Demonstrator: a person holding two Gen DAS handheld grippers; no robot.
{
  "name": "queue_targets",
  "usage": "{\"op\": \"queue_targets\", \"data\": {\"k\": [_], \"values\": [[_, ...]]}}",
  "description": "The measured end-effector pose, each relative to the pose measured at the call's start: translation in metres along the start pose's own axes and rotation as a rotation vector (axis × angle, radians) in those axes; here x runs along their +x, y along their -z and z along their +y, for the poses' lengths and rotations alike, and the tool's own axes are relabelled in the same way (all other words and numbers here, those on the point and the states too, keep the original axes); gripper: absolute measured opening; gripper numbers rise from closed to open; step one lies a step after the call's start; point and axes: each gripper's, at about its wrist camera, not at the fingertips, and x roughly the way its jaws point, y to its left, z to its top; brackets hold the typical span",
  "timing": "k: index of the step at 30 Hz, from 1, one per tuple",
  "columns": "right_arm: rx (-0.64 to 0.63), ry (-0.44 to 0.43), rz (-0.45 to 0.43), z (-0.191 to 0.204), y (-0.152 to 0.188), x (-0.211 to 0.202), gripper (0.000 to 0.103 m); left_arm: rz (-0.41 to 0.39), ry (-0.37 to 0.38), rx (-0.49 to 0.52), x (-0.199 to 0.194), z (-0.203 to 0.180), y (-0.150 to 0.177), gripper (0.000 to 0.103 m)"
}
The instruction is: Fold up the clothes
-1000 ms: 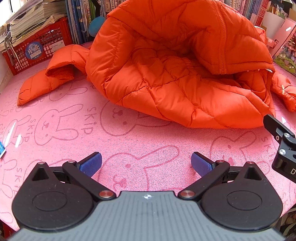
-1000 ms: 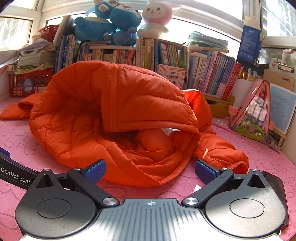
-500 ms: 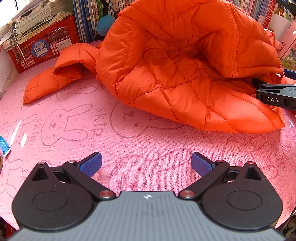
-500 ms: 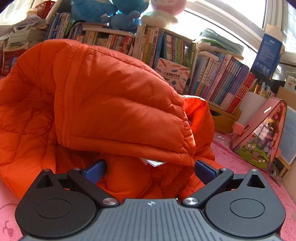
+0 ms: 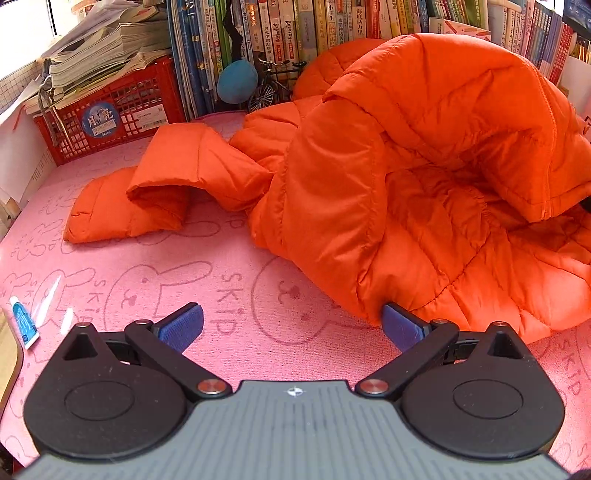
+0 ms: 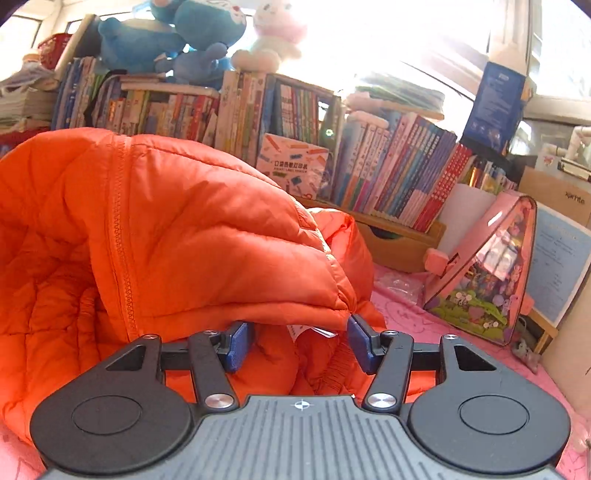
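An orange puffer jacket (image 5: 424,206) lies crumpled on the pink bunny-print mat (image 5: 147,288), one sleeve (image 5: 147,195) stretched out to the left. My left gripper (image 5: 291,325) is open wide just above the mat, its right pad (image 5: 400,326) against the jacket's near hem. In the right wrist view the jacket (image 6: 207,236) fills the left half, a zippered flap folded over the lining. My right gripper (image 6: 299,343) sits under that flap's edge with its jaws half narrowed. Lining and a white label (image 6: 310,330) lie between them, unpinched.
A row of books (image 5: 332,29) and a red crate (image 5: 110,110) with stacked papers line the mat's far edge. A small blue tube (image 5: 24,323) lies at the left. On the right stand a pink house-shaped case (image 6: 487,269), more books (image 6: 399,173) and plush toys (image 6: 177,33).
My right gripper has pushed in under the jacket's folded flap and its jaws have narrowed. My left gripper has moved up to the jacket's near hem, staying wide open.
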Motion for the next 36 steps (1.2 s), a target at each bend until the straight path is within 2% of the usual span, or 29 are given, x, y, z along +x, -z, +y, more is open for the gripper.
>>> {"op": "queue_targets", "data": {"k": [3,5,7,8,9,11,12,17,23,26,28,29,32,36], "values": [[-0.289,0.009,-0.085,0.05,0.008,-0.001,0.082,-0.003,0.011,0.002,-0.004,0.0,0.003,0.103],[-0.433,0.044,-0.139,0.082,0.011,0.009,0.082,-0.004,0.026,0.006,-0.007,0.001,0.005,0.103],[-0.434,0.059,-0.166,0.095,0.005,0.021,0.079,-0.018,0.047,0.015,-0.011,-0.003,0.004,0.103],[-0.401,0.055,-0.166,0.095,-0.001,0.025,0.065,-0.031,0.061,0.021,-0.012,-0.006,0.002,0.103],[-0.368,0.051,-0.166,0.095,-0.007,0.03,0.045,-0.045,0.076,0.026,-0.013,-0.01,0.0,0.103],[-0.249,0.028,-0.17,0.084,-0.022,0.028,0.026,-0.072,0.104,0.038,-0.015,-0.018,-0.004,0.103],[-0.167,-0.012,-0.171,0.072,-0.029,0.022,0.022,-0.085,0.119,0.044,-0.016,-0.022,-0.006,0.103],[0.198,-0.28,-0.162,0.008,-0.05,-0.012,0.019,-0.153,0.19,0.073,-0.022,-0.041,-0.016,0.103],[0.465,-0.53,-0.142,-0.047,-0.049,-0.031,0.019,-0.213,0.313,0.129,-0.017,-0.084,-0.029,0.103],[0.565,-0.602,-0.135,-0.068,-0.045,-0.034,0.019,-0.238,0.352,0.152,-0.006,-0.105,-0.036,0.103],[0.619,-0.637,-0.133,-0.08,-0.041,-0.036,0.019,-0.23,0.29,0.168,0.012,-0.117,-0.043,0.103],[0.634,-0.639,-0.136,-0.084,-0.039,-0.037,0.019,-0.213,0.228,0.176,0.022,-0.12,-0.045,0.103],[0.601,-0.556,-0.135,-0.088,-0.033,-0.041,0.019,-0.189,0.052,0.192,0.047,-0.116,-0.044,0.103],[0.515,-0.442,-0.086,-0.081,-0.016,-0.038,0.019,-0.222,-0.054,0.17,0.053,-0.075,-0.035,0.103]]}}
